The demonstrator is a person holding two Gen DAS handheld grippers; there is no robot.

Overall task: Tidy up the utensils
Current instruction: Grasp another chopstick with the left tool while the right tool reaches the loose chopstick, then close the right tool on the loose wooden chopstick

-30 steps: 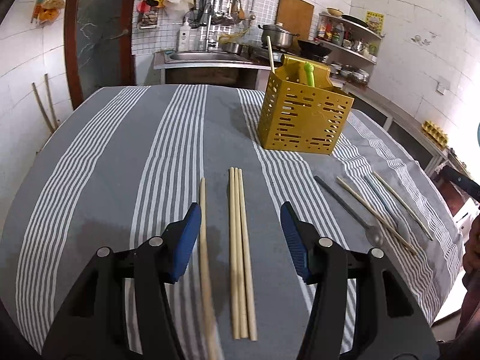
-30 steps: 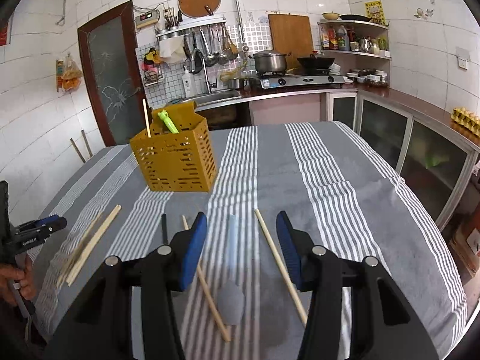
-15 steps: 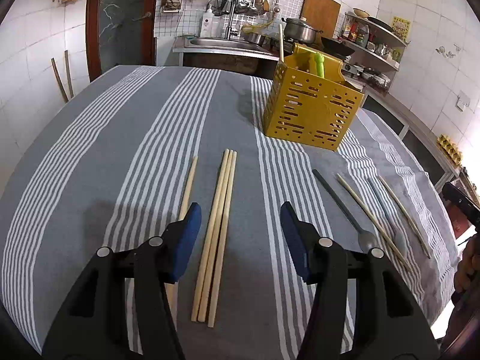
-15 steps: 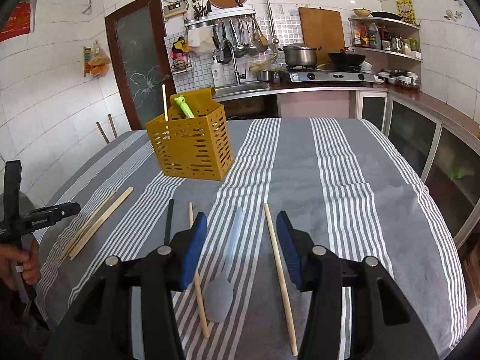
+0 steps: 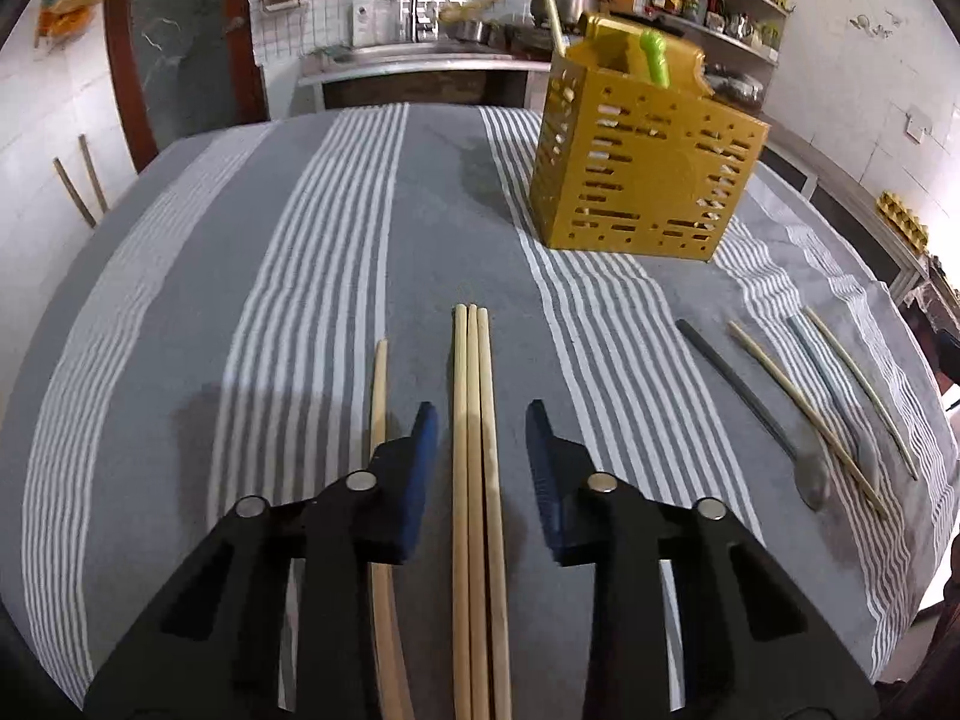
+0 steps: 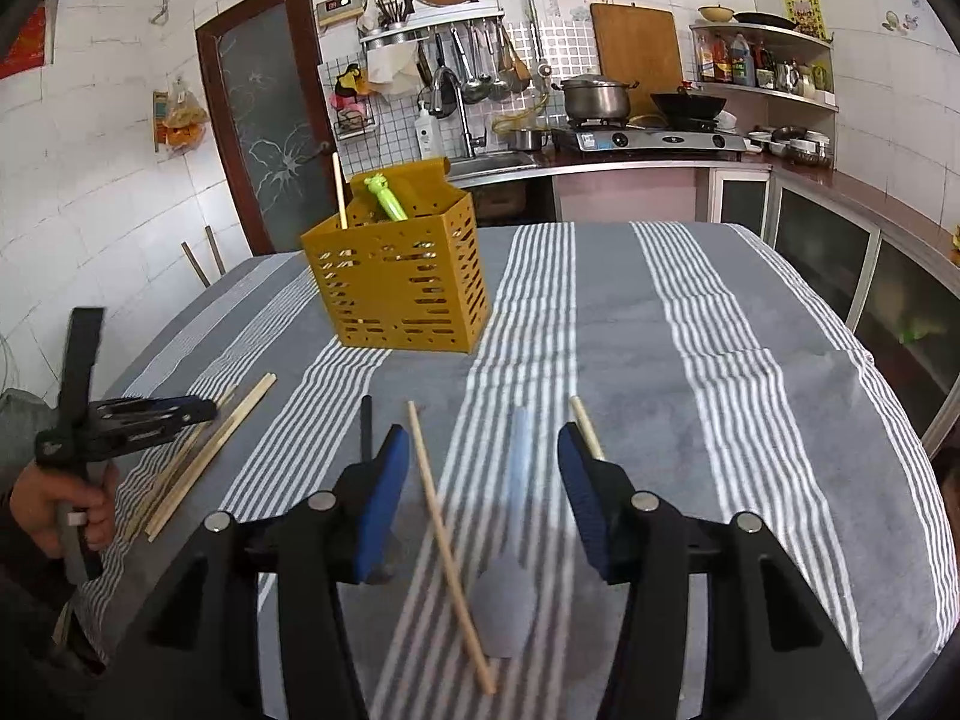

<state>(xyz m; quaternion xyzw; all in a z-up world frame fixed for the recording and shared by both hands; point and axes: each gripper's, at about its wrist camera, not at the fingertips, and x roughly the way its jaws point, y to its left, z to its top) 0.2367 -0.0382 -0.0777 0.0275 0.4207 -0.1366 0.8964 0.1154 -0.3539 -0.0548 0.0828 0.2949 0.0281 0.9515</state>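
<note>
Three wooden chopsticks [image 5: 474,420] lie side by side on the striped cloth. My left gripper [image 5: 481,438] straddles them; its jaws are closing and the pads stand a little clear of the wood. A single chopstick [image 5: 379,384] runs under its left finger. My right gripper [image 6: 483,468] hangs open, widening slightly, over a chopstick [image 6: 444,534] and a translucent spoon [image 6: 510,546]. Another chopstick [image 6: 585,426] and a dark spoon handle [image 6: 366,420] lie just outside its fingers. The yellow slotted holder [image 6: 402,288] stands farther back, with a green utensil [image 6: 384,198] and one chopstick in it.
The right wrist view shows a hand [image 6: 60,504] gripping the left gripper [image 6: 150,414] at the table's left edge. The striped cloth [image 5: 300,276] covers the round table. A kitchen counter [image 6: 648,162] with sink and stove runs behind the table.
My left gripper has moved forward and down over the three chopsticks and its jaws have narrowed around them. My right gripper has dipped slightly toward the spoon and chopstick.
</note>
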